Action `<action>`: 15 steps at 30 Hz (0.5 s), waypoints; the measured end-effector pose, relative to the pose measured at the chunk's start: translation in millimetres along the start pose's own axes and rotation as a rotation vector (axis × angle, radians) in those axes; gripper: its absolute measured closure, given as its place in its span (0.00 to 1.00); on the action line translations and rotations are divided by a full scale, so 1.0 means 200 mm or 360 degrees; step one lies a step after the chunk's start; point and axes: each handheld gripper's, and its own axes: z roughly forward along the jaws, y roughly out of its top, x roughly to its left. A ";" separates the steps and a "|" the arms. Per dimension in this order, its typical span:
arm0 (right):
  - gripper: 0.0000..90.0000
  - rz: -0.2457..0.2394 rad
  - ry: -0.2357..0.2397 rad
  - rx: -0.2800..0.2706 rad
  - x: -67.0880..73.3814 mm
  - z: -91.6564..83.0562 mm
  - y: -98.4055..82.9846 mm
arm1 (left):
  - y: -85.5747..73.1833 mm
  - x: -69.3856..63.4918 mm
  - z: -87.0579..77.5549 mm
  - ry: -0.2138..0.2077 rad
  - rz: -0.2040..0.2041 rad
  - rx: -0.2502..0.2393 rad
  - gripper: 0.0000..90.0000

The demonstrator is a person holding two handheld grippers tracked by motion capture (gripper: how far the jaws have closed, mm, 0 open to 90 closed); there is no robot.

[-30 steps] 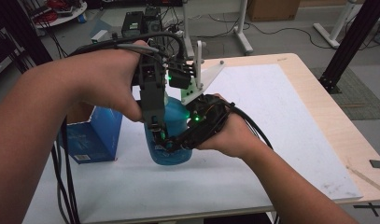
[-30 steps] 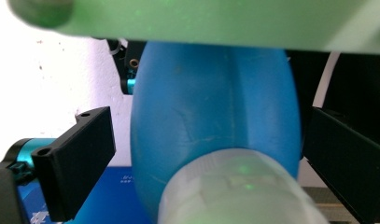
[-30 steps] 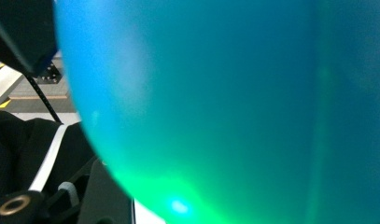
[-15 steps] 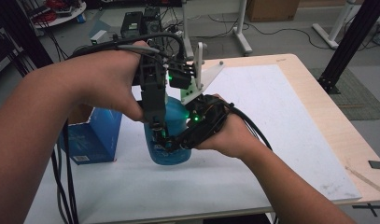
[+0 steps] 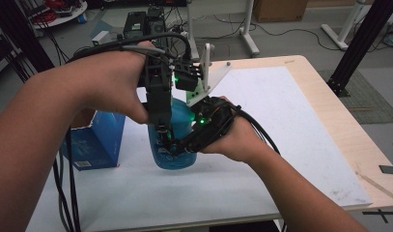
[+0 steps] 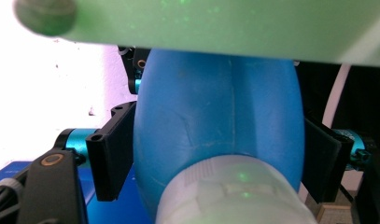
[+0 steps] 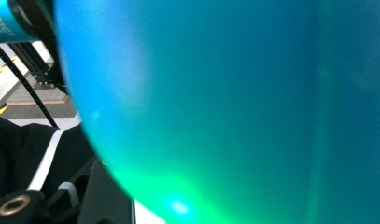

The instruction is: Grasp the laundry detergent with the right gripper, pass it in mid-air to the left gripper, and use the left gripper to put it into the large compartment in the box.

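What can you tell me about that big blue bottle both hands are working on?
The blue bottle looks like smooth, slightly see-through plastic, with a rounded body that narrows to a whitish ribbed cap on top. It stands upright on the white table, right beside a blue box. The right gripper is clamped on its body from the side. The left gripper comes down from above at the cap, its jaws having just been closing; whether they press on the cap yet is unclear.

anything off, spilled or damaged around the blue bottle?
Nothing spilled. The blue bottle stands upright on the white mat; the left gripper view shows a faint crease in its wall. The blue box beside it stands square.
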 end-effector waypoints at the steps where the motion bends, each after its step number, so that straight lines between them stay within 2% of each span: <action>1: 0.52 0.0002 0.0002 0.0000 0.00 0.00 0.00 | 0.00 0.00 0.00 0.0000 0.0000 0.0000 0.27; 9: 0.52 0.0000 0.0005 -0.0006 0.00 0.00 0.00 | 0.01 0.00 0.00 -0.0017 0.0004 0.0011 0.31; 15: 0.52 0.0006 0.0000 -0.0005 0.00 0.00 0.00 | 0.01 0.00 0.00 -0.0036 0.0005 0.0018 0.37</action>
